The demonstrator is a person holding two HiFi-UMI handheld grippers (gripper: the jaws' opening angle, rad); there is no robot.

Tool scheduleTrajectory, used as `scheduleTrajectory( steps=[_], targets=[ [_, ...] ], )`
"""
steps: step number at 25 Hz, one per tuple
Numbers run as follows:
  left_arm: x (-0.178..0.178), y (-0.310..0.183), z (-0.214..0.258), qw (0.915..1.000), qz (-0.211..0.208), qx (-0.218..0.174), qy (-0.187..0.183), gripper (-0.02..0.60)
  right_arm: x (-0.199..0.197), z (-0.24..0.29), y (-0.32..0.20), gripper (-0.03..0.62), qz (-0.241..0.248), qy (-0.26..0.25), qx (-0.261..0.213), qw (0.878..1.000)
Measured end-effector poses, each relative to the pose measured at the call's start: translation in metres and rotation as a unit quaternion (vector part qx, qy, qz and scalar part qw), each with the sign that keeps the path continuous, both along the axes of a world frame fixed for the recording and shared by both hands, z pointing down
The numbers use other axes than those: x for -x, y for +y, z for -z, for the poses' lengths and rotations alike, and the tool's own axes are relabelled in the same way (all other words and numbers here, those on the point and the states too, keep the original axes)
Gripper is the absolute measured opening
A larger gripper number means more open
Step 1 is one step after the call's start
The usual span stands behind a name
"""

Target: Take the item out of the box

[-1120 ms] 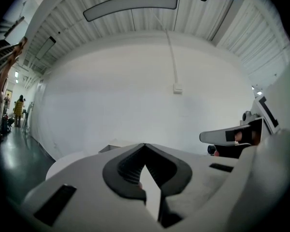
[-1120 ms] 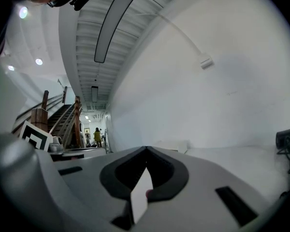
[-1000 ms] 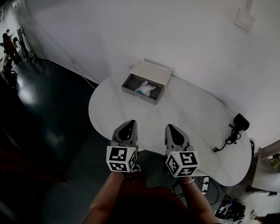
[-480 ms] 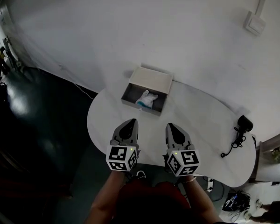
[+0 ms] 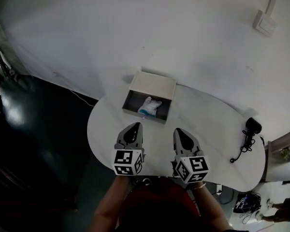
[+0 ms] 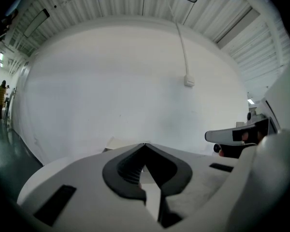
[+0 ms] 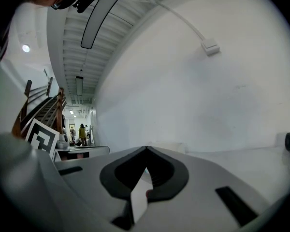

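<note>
An open grey box (image 5: 130, 100) with its pale lid (image 5: 153, 84) folded back stands at the far left end of the white oval table (image 5: 203, 124). A white item with a blue patch (image 5: 149, 105) lies inside it. My left gripper (image 5: 133, 128) and right gripper (image 5: 180, 131) hover side by side over the table's near edge, well short of the box. Both are shut with nothing in them. In the left gripper view the jaw tips (image 6: 144, 144) meet, and in the right gripper view the tips (image 7: 146, 148) meet too; the box is mostly hidden behind them.
A small black device with a cable (image 5: 249, 132) lies at the table's right end. A white wall with a switch box (image 5: 265, 23) rises behind the table. Dark floor lies to the left, and gear sits on the floor at the lower right (image 5: 244, 204).
The view has shifted, so the box and table now sit slightly lower and nearer. Both grippers stay side by side and shut.
</note>
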State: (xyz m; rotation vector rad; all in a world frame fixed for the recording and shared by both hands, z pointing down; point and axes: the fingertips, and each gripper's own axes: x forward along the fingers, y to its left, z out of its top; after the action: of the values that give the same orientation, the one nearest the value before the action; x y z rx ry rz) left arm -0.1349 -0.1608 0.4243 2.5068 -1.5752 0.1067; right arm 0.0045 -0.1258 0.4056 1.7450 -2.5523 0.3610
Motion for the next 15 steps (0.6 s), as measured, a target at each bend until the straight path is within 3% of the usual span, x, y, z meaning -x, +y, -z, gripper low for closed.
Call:
scheduleTrajectory(
  steps=[15],
  targets=[
    [-0.019, -0.047, -0.010, 0.9995, -0.014, 0.015, -0.022, 0.021, -0.022, -0.012, -0.038, 0.014, -0.012, 0.009, 0.013, 1.000]
  ],
)
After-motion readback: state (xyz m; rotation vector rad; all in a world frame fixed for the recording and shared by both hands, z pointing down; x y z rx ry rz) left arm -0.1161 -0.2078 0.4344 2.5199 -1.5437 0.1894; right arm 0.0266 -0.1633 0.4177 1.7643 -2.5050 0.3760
